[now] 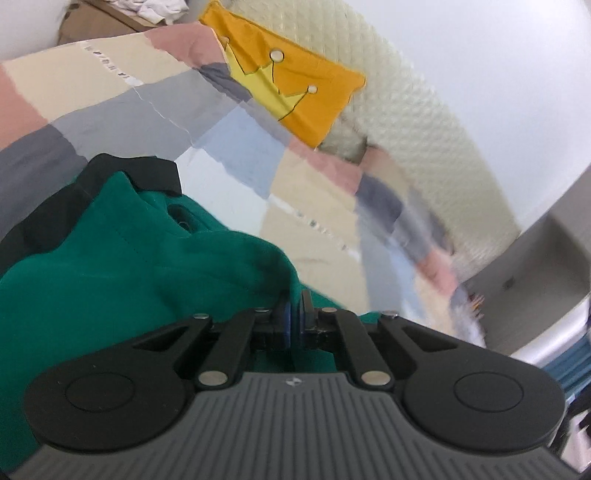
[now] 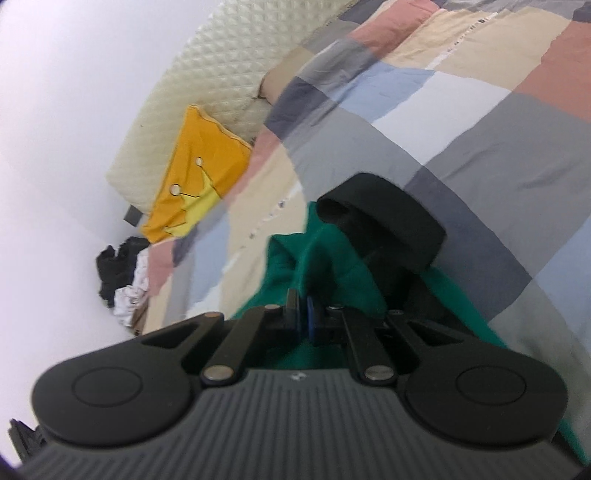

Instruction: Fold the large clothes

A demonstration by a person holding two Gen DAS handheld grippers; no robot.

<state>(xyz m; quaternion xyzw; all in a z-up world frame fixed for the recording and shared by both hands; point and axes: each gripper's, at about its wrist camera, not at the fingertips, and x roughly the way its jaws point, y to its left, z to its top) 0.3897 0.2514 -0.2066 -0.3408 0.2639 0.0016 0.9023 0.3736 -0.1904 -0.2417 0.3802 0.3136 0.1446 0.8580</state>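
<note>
A green garment [image 1: 122, 266] with black trim [image 1: 125, 170] hangs bunched over the patchwork bedspread [image 1: 147, 110]. My left gripper [image 1: 294, 306] is shut on a fold of the green fabric. In the right wrist view the same green garment [image 2: 325, 266] with its black cuff [image 2: 388, 218] is lifted above the bedspread [image 2: 461, 110]. My right gripper [image 2: 302, 306] is shut on its green cloth. Both views are tilted and blurred.
An orange cushion with a yellow crown [image 1: 291, 85] leans on a cream quilted headboard [image 1: 424, 122]; it also shows in the right wrist view [image 2: 199, 177]. A pile of black and white clothes [image 2: 122, 277] lies beside the bed. White clothes on a cardboard box [image 1: 110, 18] sit beyond the bed.
</note>
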